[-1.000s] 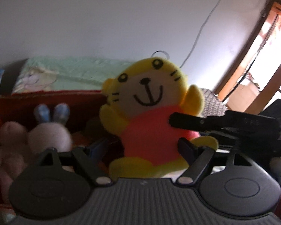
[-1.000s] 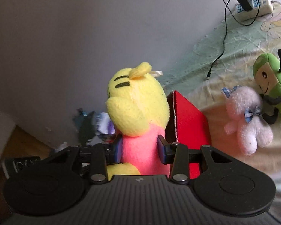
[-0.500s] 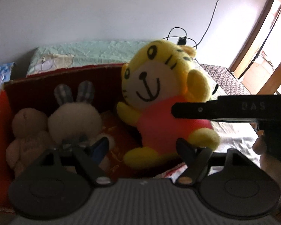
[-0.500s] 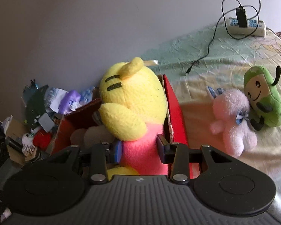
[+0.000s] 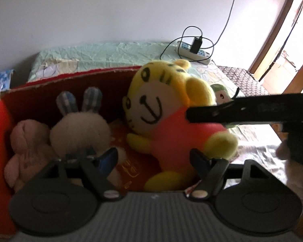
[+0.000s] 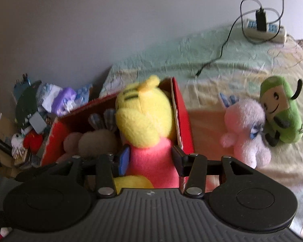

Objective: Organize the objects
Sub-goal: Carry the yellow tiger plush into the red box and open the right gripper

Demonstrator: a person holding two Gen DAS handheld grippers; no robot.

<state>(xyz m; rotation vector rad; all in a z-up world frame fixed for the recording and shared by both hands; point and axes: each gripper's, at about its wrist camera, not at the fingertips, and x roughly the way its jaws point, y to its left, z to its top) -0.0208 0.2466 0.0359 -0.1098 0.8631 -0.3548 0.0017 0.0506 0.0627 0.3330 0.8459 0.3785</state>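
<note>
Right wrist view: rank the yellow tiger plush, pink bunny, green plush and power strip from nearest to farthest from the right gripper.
1. Yellow tiger plush: clamped in the right gripper, over the red box.
2. Pink bunny: on the bedsheet, to the right.
3. Green plush: just beyond the bunny, touching it.
4. Power strip: far back right, by the wall.

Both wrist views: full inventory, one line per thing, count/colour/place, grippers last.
tiger plush: 1, yellow with pink shirt, held over the box's right end
box: 1, red cardboard, on the bed
bunny plush: 1, beige with checked ears, inside box
bear plush: 1, pinkish, inside box at its left end
pink plush: 1, pale pink, on the bed right of box
green plush: 1, green, on the bed beside pink plush
power strip: 1, white, charger plugged in, far end of bed
clutter pile: mixed colours, left of box
left gripper: open, empty
right gripper: shut on tiger plush
</note>
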